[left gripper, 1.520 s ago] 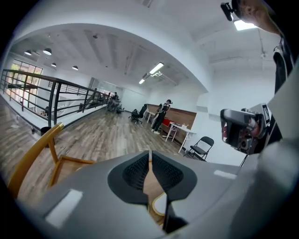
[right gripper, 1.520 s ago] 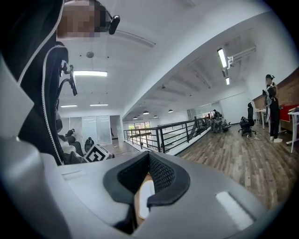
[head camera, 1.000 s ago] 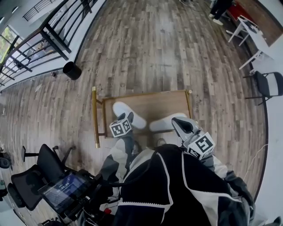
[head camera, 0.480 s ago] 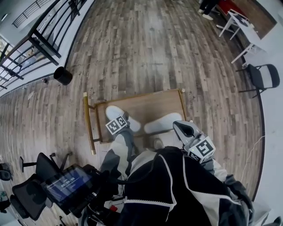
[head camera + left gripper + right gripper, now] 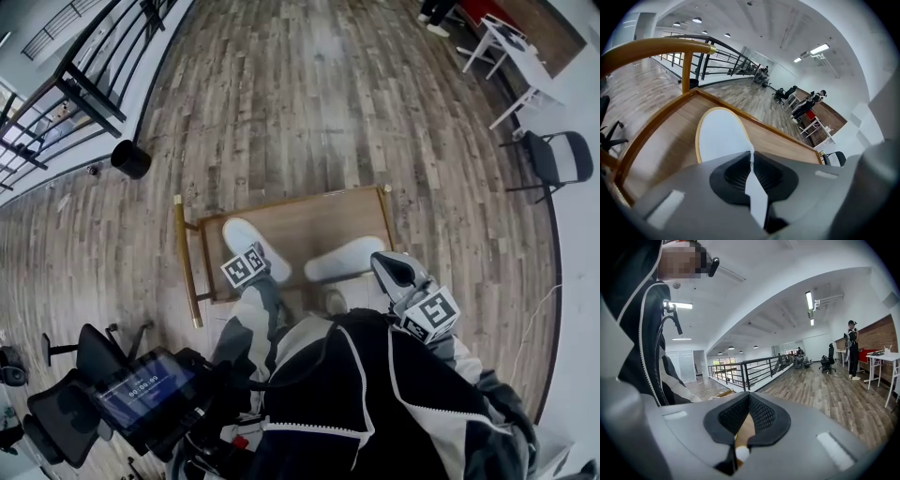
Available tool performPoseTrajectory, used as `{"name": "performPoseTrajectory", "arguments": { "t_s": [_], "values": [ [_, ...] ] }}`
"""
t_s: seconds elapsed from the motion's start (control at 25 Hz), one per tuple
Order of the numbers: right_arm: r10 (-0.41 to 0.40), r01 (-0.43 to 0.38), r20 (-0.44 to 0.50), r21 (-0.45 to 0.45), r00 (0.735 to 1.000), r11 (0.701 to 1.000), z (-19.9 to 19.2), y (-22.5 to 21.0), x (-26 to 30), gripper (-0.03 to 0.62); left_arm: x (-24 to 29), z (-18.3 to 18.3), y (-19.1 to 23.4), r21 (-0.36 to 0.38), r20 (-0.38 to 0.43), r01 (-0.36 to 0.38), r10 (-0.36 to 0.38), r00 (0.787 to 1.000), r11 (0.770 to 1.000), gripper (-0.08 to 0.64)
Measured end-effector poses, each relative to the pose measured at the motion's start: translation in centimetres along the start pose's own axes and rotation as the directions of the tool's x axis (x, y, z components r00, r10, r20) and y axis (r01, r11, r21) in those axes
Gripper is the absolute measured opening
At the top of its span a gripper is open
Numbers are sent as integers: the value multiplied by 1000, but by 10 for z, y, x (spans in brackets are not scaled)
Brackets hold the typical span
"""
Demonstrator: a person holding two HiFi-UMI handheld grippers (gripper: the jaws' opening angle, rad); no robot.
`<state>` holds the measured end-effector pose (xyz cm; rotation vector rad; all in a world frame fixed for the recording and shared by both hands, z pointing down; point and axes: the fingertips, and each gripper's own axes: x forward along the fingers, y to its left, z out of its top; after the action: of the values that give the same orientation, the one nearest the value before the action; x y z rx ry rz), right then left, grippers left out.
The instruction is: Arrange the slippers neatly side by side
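One slipper (image 5: 719,133) edge pinched | left claw (image 5: 750,157) just closed on it | right claw (image 5: 748,401) shut

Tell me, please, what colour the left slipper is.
The slipper is white with a tan rim, clearest in the left gripper view.

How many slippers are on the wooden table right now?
2. The left slipper lies at the table's left, pinched by the left tongs; the right slipper lies at its right.
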<state>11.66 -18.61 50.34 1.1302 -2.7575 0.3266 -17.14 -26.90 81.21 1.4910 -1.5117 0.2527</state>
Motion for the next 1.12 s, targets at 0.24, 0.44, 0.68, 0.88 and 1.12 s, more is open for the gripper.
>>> {"name": "performPoseTrajectory", "arguments": {
  "t_s": [0.24, 0.44, 0.68, 0.88, 1.12],
  "values": [
    [62, -62, -2, -6, 998, 998, 1, 7, 11, 5, -22, 9, -34, 195, 34, 73, -81, 996, 978, 32],
    [130, -130, -5, 0, 991, 991, 2, 18, 29, 5, -61, 21, -73, 355, 92, 177, -223, 971, 918, 32],
    [208, -209, -25, 0, 978, 978, 3, 35, 55, 5, -119, 35, -105, 493, 156, 218, -332, 931, 842, 31],
    [284, -284, -30, -3, 958, 959, -3, 48, 75, 5, -179, 51, -129, 568, 239, 247, -445, 863, 785, 31],
    [348, -347, -31, 30, 937, 937, -2, 60, 85, 5, -247, 64, -164, 650, 330, 203, -512, 793, 732, 31]
  ]
}}
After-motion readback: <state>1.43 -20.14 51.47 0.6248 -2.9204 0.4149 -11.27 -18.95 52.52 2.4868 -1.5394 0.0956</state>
